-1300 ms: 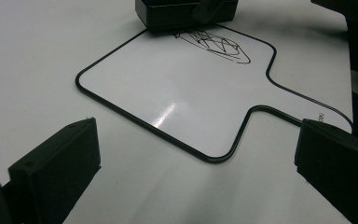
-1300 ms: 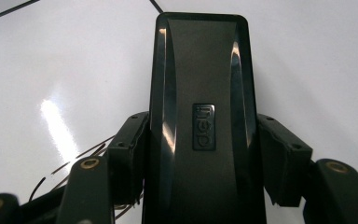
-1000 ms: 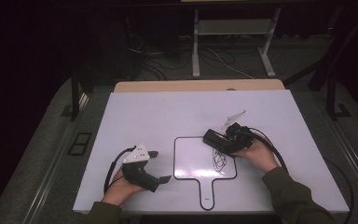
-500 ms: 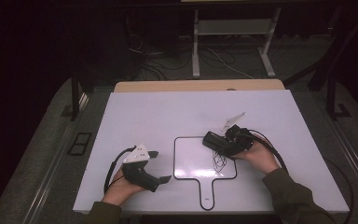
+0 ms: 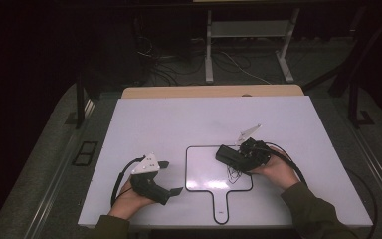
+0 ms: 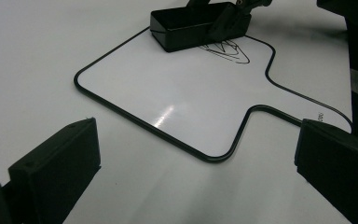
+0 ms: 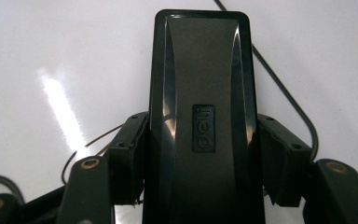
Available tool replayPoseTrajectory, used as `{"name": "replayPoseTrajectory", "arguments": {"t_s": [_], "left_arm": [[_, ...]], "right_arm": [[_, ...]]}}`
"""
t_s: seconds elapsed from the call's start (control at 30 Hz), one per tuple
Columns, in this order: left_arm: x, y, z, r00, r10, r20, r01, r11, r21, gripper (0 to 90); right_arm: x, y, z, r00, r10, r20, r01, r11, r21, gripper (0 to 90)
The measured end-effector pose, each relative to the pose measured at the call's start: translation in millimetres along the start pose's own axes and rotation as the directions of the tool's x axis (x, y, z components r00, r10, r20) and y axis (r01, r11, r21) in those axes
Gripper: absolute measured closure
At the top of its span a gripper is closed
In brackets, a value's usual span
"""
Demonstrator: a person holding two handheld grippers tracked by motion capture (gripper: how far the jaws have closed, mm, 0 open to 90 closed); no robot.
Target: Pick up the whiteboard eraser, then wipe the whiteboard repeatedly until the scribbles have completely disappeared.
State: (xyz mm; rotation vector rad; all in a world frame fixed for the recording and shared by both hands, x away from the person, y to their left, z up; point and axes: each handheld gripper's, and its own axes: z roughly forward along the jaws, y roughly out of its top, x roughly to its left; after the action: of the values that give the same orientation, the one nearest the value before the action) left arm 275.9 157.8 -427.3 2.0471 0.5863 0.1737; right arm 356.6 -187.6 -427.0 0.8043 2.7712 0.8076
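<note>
A small whiteboard (image 5: 204, 172) with a black rim and a short handle lies flat on the white table. Black pen scribbles (image 5: 235, 174) mark its right part. My right gripper (image 5: 238, 158) is shut on a black eraser (image 5: 228, 154) that rests on the board just above the scribbles. In the right gripper view the eraser (image 7: 200, 84) sits lengthwise between the jaws, which press on both its sides. My left gripper (image 5: 171, 177) lies on the table left of the board, open, with nothing between its jaws. The left gripper view shows the board (image 6: 177, 98), the eraser (image 6: 191, 23) and the scribbles (image 6: 228, 49).
The white table (image 5: 179, 119) has a wooden strip (image 5: 209, 91) along its far edge. Cables trail from both grippers across the near part of the table. Beyond the table, a metal frame (image 5: 248, 35) and loose wires stand on the dark floor.
The right gripper with the eraser has shifted slightly toward the near side over the board. The left gripper has stayed put.
</note>
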Motion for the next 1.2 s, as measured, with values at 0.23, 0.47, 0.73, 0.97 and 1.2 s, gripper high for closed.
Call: {"name": "replayPoseTrajectory", "arguments": {"t_s": [0.23, 0.47, 0.73, 0.97, 1.2], "left_arm": [[-0.5, 0.2, 0.2, 1.0, 0.0, 0.0, 0.0, 1.0, -0.001, 0.0], [-0.9, 0.3, 0.2, 1.0, -0.002, -0.001, 0.002, 1.0, -0.003, 0.0], [-1.2, 0.3, 0.3, 1.0, -0.001, 0.0, 0.001, 1.0, -0.002, 0.0], [-1.5, 0.3, -0.9, 1.0, -0.001, -0.001, 0.0, 0.9999, -0.011, 0.0], [-2.5, 0.7, -0.6, 1.0, 0.002, -0.001, -0.002, 0.9999, -0.01, 0.0]], "right_arm": [[6.4, -1.6, -1.3, 0.9996, -0.027, 0.008, 0.027, 1.0, 0.008, 39.0], [13.2, -2.6, -2.5, 0.9995, -0.029, -0.008, 0.029, 1.0, 0.009, 39.0], [22.7, -5.8, -4.9, 0.9988, -0.047, -0.013, 0.047, 0.999, 0.015, 38.9], [31.7, -8.7, -7.1, 0.9977, -0.062, -0.027, 0.063, 0.998, 0.02, 39.0], [37.5, -9.9, -8.5, 0.9954, -0.092, -0.026, 0.093, 0.995, 0.028, 38.9]]}}
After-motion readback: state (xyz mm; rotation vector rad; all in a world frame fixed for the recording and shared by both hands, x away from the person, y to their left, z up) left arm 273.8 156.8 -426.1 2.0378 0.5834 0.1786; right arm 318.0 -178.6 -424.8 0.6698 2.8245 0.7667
